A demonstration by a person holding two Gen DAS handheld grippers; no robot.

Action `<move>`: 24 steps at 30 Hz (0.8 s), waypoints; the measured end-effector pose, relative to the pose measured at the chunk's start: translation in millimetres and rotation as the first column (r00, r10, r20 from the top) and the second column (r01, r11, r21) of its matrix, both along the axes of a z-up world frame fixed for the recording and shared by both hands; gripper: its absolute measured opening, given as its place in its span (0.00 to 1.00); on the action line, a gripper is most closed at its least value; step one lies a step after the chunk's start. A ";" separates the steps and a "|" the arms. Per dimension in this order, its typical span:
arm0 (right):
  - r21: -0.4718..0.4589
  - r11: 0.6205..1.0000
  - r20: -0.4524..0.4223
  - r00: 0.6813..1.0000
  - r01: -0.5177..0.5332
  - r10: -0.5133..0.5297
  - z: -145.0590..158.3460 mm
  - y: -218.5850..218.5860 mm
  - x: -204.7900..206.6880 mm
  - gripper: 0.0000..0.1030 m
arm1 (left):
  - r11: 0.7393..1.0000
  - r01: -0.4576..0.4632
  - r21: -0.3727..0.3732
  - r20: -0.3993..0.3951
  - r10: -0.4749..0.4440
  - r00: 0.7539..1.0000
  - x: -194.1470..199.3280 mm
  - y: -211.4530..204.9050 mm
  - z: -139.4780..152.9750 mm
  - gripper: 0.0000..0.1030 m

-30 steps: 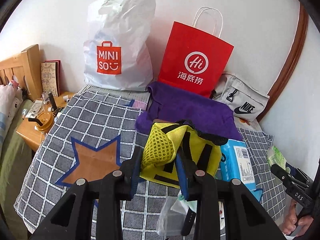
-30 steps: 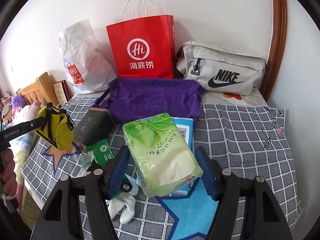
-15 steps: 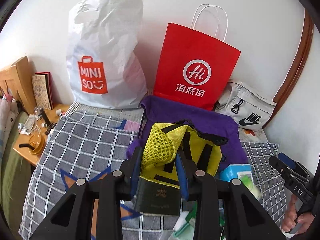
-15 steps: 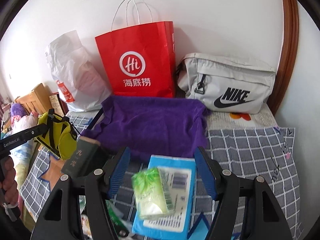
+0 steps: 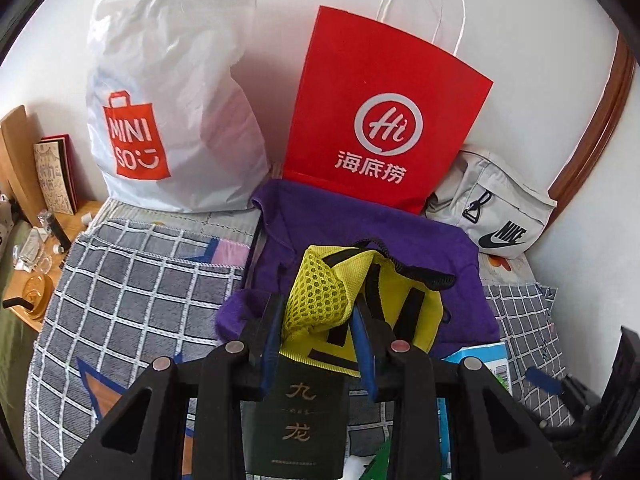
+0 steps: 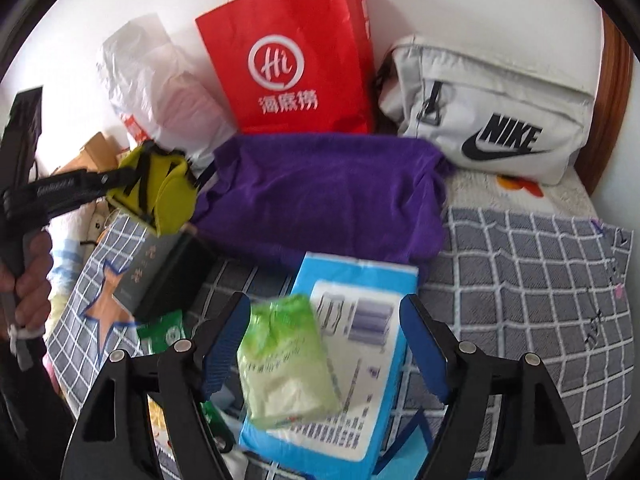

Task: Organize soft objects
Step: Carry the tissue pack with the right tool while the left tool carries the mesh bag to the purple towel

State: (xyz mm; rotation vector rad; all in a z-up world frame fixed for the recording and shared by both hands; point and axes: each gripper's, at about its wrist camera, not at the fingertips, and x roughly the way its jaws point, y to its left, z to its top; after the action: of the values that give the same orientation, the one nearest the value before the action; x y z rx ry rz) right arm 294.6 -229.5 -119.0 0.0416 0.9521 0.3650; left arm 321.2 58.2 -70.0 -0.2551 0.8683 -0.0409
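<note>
Now yellow mesh pouch (image 5: 320,300) sits clamped between left fingers (image 5: 272,334).

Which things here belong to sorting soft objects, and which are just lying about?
Job:
yellow pouch, held in left gripper
purple towel
green tissue pack
right gripper, open

Lying about:
dark box
red bag
books

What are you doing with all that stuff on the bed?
Someone is tidying soft things with a gripper tool in each hand. The left gripper is shut on a yellow mesh pouch, holding it up over the purple towel. The right gripper is open, and a green tissue pack lies between its fingers on a blue package. Three bags lean against the wall.
</note>
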 end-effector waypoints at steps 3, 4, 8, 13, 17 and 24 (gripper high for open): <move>-0.008 1.000 -0.030 0.999 -0.029 0.029 -13.2 6.6 -7.8 0.74 | 1.000 0.006 -0.005 -0.008 -0.006 1.000 3.5 -5.1 -2.3 0.30; -0.012 0.999 -0.037 0.999 -0.037 0.036 -17.0 8.7 -9.6 0.74 | 1.000 0.007 -0.006 -0.009 -0.007 1.000 4.6 -5.8 -2.3 0.30; -0.037 0.998 -0.039 0.998 -0.056 0.055 -26.8 17.3 -14.6 0.74 | 1.000 0.014 -0.004 -0.012 -0.014 1.000 10.4 -10.5 -1.6 0.30; -0.049 0.995 -0.019 0.996 -0.084 0.083 -26.4 21.8 -15.8 0.57 | 1.000 0.012 0.002 -0.015 -0.012 1.000 13.6 -11.3 -1.6 0.30; -0.027 0.995 -0.014 0.995 -0.095 0.094 -23.4 21.5 -15.5 0.38 | 1.000 0.010 -0.002 -0.019 -0.010 1.000 13.2 -9.6 -3.4 0.30; 0.008 0.998 0.011 0.998 -0.069 0.069 -10.6 14.2 -14.5 0.28 | 1.000 0.001 -0.020 -0.028 -0.002 1.000 12.6 -7.1 -4.7 0.30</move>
State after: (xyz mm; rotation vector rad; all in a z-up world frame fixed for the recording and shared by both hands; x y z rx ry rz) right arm 280.1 -215.3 -129.5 0.0145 0.9427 0.4326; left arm 333.8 51.1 -74.7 -0.2739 0.8959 -0.0474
